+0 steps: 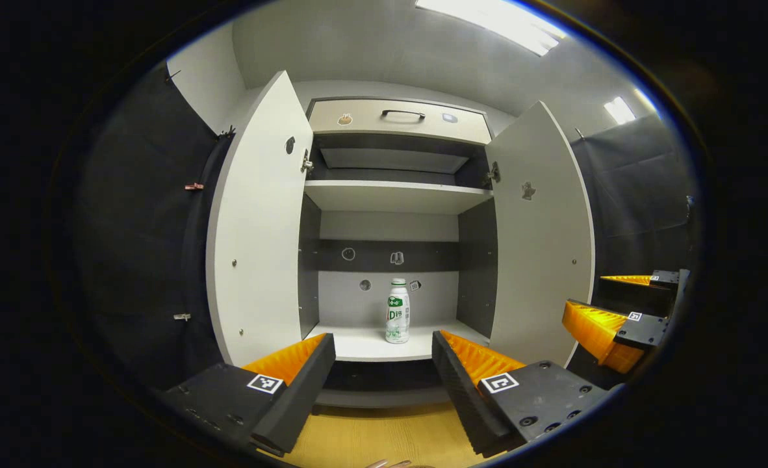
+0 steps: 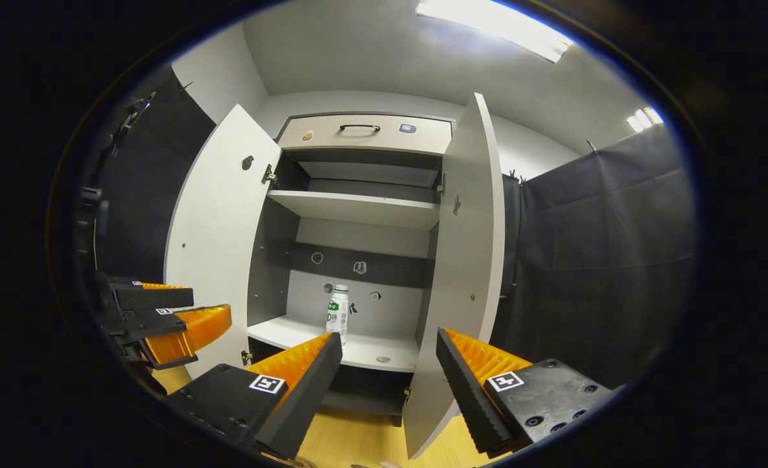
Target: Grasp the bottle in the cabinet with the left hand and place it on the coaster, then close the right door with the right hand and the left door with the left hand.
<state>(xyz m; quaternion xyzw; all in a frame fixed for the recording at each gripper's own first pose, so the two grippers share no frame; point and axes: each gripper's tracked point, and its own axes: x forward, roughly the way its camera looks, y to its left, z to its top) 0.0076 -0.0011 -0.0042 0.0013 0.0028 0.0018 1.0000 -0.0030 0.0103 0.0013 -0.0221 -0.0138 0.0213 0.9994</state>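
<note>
A small white bottle (image 1: 397, 311) with a green label stands upright on the cabinet's lower shelf (image 1: 364, 348), near the middle. Both cabinet doors hang open: the left door (image 1: 260, 227) and the right door (image 1: 540, 234). My left gripper (image 1: 384, 348) is open, in front of the cabinet, with the bottle framed between its fingers but farther back. My right gripper (image 2: 389, 348) is open too, facing the cabinet beside the right door (image 2: 468, 260); the bottle (image 2: 338, 312) shows past its left finger. The right gripper (image 1: 611, 312) appears at the right edge of the left gripper view, the left gripper (image 2: 163, 318) at the left edge of the right gripper view.
An upper shelf (image 1: 390, 195) and a drawer with a dark handle (image 1: 402, 114) sit above the bottle. A small round object (image 2: 382, 359) lies on the lower shelf. A wooden tabletop (image 1: 371, 435) lies below the cabinet. Black cloth walls stand on both sides.
</note>
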